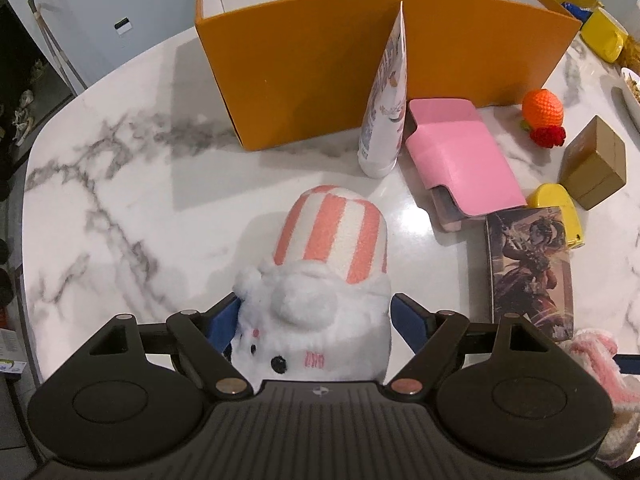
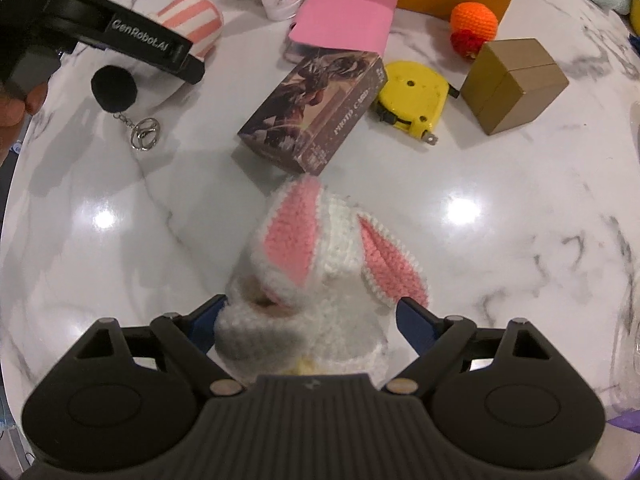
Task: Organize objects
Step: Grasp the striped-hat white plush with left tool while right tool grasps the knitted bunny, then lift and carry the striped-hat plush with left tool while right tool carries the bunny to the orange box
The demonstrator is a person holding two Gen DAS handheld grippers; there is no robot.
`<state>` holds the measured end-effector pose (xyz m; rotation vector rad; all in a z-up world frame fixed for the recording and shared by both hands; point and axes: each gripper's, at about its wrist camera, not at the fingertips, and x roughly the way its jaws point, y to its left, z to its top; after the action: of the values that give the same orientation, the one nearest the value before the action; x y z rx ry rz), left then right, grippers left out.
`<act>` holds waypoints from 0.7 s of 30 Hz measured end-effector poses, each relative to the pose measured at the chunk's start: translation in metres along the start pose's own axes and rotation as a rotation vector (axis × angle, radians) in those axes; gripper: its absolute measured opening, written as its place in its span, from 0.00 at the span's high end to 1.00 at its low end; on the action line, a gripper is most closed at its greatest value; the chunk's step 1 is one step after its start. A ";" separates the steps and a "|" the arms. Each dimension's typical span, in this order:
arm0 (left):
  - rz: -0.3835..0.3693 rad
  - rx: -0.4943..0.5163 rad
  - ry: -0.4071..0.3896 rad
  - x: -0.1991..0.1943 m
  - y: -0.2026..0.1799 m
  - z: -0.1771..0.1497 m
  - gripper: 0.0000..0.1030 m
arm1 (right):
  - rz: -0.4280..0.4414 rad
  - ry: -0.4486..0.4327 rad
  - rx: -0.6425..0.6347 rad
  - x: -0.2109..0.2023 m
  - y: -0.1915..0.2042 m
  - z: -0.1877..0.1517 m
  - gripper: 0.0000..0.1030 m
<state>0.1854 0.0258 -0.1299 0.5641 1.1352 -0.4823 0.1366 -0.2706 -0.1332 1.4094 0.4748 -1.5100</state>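
A white plush toy with a pink-and-white striped hat (image 1: 320, 276) lies on the marble table (image 1: 120, 200) between the fingers of my left gripper (image 1: 315, 300). The left pad brushes its fur and the right pad stands a little clear, so that gripper is open. My right gripper (image 2: 312, 301) straddles a white crochet bunny with pink ears (image 2: 320, 264). Its pads sit beside the bunny without squeezing it, open. The left gripper's black body (image 2: 148, 40) shows over the striped plush (image 2: 192, 16) in the right wrist view.
An orange box (image 1: 320, 72) stands open at the back, with a white tube (image 1: 384, 112) leaning on it. Nearby lie a pink case (image 1: 460, 152), a photo card box (image 2: 312, 112), a yellow tape measure (image 2: 412, 92), a brown box (image 2: 516, 80), a crochet orange (image 2: 474, 18) and a black pompom keychain (image 2: 114, 88).
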 end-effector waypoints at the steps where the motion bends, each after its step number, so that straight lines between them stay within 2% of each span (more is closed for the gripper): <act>1: 0.000 0.001 0.003 0.002 0.000 0.000 0.09 | 0.001 0.002 -0.002 0.000 0.001 0.000 0.15; 4: 0.003 0.008 0.008 0.004 0.000 0.000 0.09 | 0.017 0.014 -0.007 0.002 0.003 0.000 0.23; 11: -0.020 0.016 0.044 0.018 0.002 0.000 0.10 | 0.023 0.022 -0.013 0.005 0.002 0.000 0.24; 12: -0.042 -0.002 0.040 0.019 0.004 -0.001 0.10 | 0.025 0.024 -0.014 0.004 0.001 -0.002 0.24; 15: -0.039 -0.006 0.026 0.020 0.005 -0.002 0.10 | 0.036 0.023 -0.005 0.005 -0.003 -0.003 0.24; 21: -0.059 -0.005 0.019 0.016 0.005 -0.007 0.16 | 0.053 0.020 -0.016 0.002 -0.005 -0.003 0.27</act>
<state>0.1894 0.0327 -0.1466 0.5330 1.1736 -0.5250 0.1341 -0.2664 -0.1372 1.4153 0.4571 -1.4485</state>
